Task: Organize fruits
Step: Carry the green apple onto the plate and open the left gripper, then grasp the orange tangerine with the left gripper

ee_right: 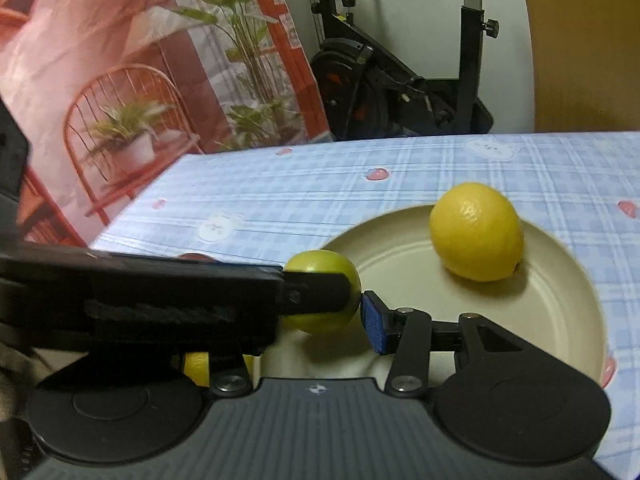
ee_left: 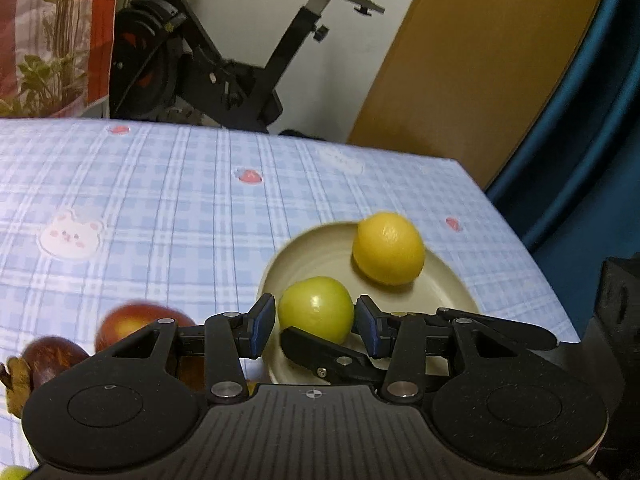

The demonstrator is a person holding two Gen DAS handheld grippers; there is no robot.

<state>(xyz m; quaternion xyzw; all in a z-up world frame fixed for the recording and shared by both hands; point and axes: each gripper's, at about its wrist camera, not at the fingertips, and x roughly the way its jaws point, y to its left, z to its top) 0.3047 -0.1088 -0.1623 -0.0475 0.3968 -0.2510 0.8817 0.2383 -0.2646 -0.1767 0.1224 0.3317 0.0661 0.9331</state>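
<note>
A cream plate [ee_left: 320, 248] [ee_right: 560, 320] lies on the checked tablecloth and holds a yellow lemon [ee_left: 388, 248] [ee_right: 476, 232] at its far side. A green fruit [ee_left: 316, 310] [ee_right: 320, 276] sits at the plate's near left rim, between the blue pads of my left gripper [ee_left: 315, 322]. The pads stand close on either side of it with a thin gap. My right gripper [ee_right: 320, 320] is low over the plate; only its right pad [ee_right: 374, 326] shows, the left gripper's body [ee_right: 160, 304] hides the rest.
A red apple [ee_left: 136, 324] and a dark mangosteen [ee_left: 48, 360] lie left of the plate, another yellow-green fruit [ee_left: 14, 472] at the near left corner. A yellow fruit [ee_right: 198, 368] peeks below the left gripper. The table's right edge [ee_left: 520, 240] is near the plate.
</note>
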